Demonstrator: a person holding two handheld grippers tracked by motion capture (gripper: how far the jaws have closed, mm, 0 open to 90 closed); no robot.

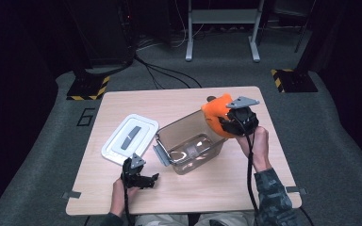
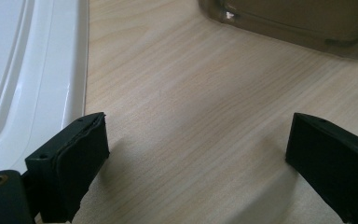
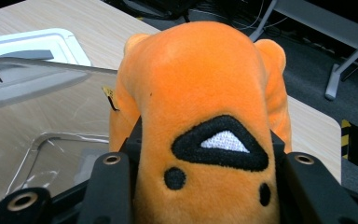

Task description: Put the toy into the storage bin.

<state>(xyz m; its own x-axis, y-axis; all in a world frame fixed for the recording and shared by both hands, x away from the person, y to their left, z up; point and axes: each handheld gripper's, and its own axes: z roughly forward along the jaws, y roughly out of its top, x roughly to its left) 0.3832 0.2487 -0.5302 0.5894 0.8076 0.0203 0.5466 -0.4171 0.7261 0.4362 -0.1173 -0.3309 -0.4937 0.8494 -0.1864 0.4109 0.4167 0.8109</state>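
Note:
An orange plush toy with black and white stitched marks hangs over the right rim of a clear brownish plastic box. My right gripper is shut on the plush toy, whose body bulges between the two black jaws. The box stands empty below and left of the toy. Low over the table near its front left, my left gripper is open with only bare wood between its fingers. The box's white lid lies flat to the left of the box, and its edge runs beside the left jaw.
The wooden table has bare room along its front and back. A corner of the box lies ahead of the left gripper. Cables, metal stand legs and yellow-black striped bases sit on the grey floor beyond the table.

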